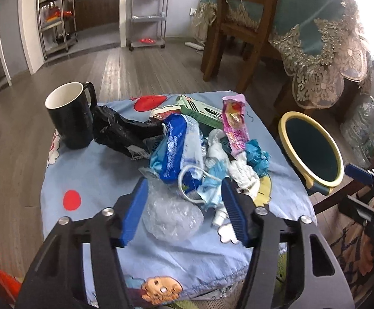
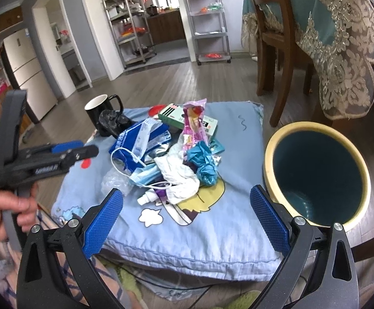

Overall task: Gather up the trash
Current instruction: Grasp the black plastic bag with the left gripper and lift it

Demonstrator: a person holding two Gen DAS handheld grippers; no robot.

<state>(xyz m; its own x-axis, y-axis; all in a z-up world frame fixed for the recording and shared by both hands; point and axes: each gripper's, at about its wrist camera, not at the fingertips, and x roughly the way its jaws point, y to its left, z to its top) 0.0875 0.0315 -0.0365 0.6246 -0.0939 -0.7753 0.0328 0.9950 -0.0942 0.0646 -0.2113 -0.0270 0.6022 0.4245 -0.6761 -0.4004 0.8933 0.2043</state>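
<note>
mug (image 1: 69, 114): black outside, white inside, upright at the far-left corner of our cushion, handle facing away.
cushion (image 1: 89, 175): light blue, cartoon print and red dots, carries everything but the bin.
black bag (image 1: 117, 131): crumpled, touching the mug's right side.
left gripper (image 1: 183, 194): we hold it low over the near edge of the pile, blue pads spread apart, nothing pinched. The clear plastic wrap lies between the pads.
clear plastic wrap (image 1: 171, 216): crumpled, nearest piece of trash, at the pile's front-left.
blue-white wrapper (image 1: 175, 145): big, in the pile's middle-left, white cord looped at its near end.
face mask (image 2: 145, 176): pale blue, under the wrapper's near side, ear loop trailing.
small white bottle (image 2: 148, 197): lying flat at the pile's near edge.
white tissue (image 2: 179, 177): wadded, centre of the pile.
green box (image 1: 199, 110): flat at the far side, partly under the pink wrapper.
pink wrapper (image 1: 234, 123): long, lying across the box toward us.
teal plastic scrap (image 2: 205, 164): crumpled, right edge of the pile, touching the tissue.
right gripper (image 2: 185, 215): jaws wide apart, empty, hovering at the cushion's near-right edge, short of the pile.
bin (image 2: 271, 154): yellow rim, dark teal inside, just beside the cushion on the right; the right pad overlaps its rim in our view.
</note>
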